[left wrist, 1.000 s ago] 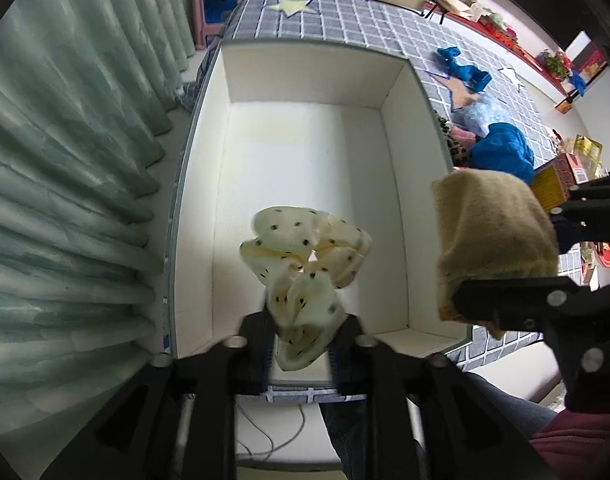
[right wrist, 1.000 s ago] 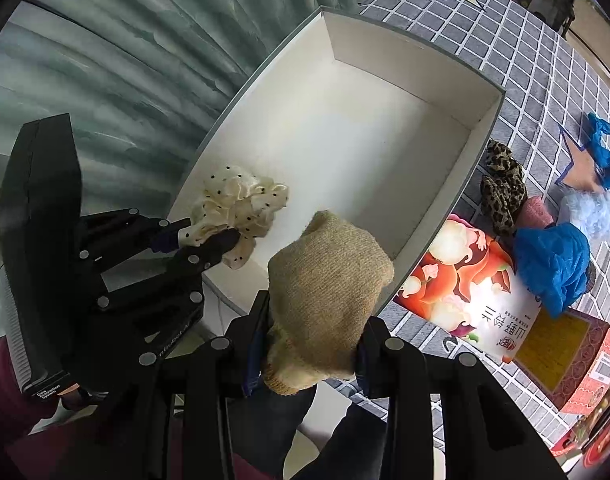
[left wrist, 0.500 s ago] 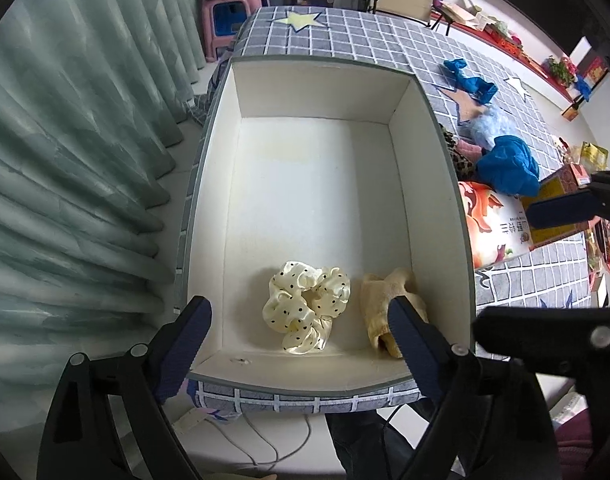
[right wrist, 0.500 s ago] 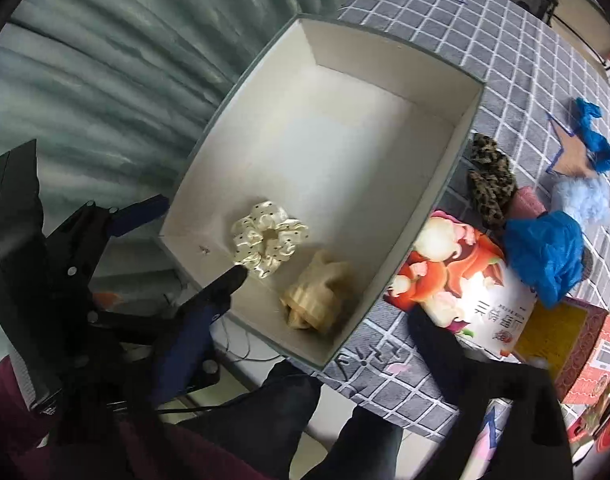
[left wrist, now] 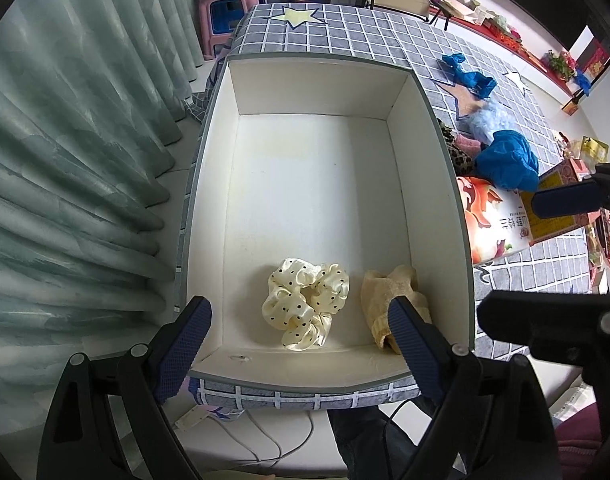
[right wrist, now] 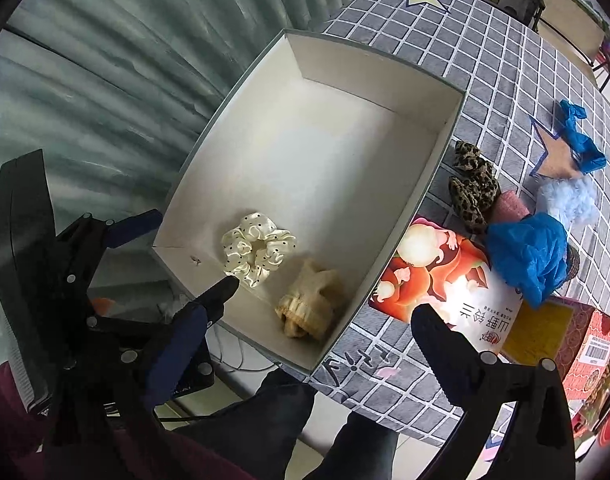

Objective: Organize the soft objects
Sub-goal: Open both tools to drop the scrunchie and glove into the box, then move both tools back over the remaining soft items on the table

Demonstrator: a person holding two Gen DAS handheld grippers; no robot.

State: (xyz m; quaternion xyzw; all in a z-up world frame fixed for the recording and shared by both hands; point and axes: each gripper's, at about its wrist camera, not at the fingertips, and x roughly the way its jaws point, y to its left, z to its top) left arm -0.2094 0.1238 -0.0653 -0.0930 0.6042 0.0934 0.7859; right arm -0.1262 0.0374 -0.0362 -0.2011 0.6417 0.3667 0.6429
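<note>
A cream polka-dot scrunchie [left wrist: 305, 304] [right wrist: 257, 254] and a tan knitted cloth [left wrist: 393, 300] [right wrist: 309, 304] lie side by side at the near end of a large white open box [left wrist: 429, 152] [right wrist: 441, 148]. My left gripper [left wrist: 301, 344] is open and empty above the box's near wall. My right gripper [right wrist: 321, 344] is open and empty above the box's near right corner. Outside the box on the right lie a leopard-print scrunchie [right wrist: 473, 192], a pink cloth [right wrist: 509, 206], a blue plastic bag [left wrist: 509, 164] [right wrist: 529, 252] and a pale blue fluffy item [right wrist: 569, 200].
The box sits on a grey checked tablecloth [left wrist: 365, 36] [right wrist: 497, 40]. A red printed packet [right wrist: 445, 280] and a red and yellow box [right wrist: 561, 336] lie right of the white box. Another blue item [right wrist: 581, 136] lies further back. Green curtains [left wrist: 65, 160] hang on the left.
Both grippers opened and dropped the scrunchie and the tan cloth into the box. Both then drew back and up from the box.
</note>
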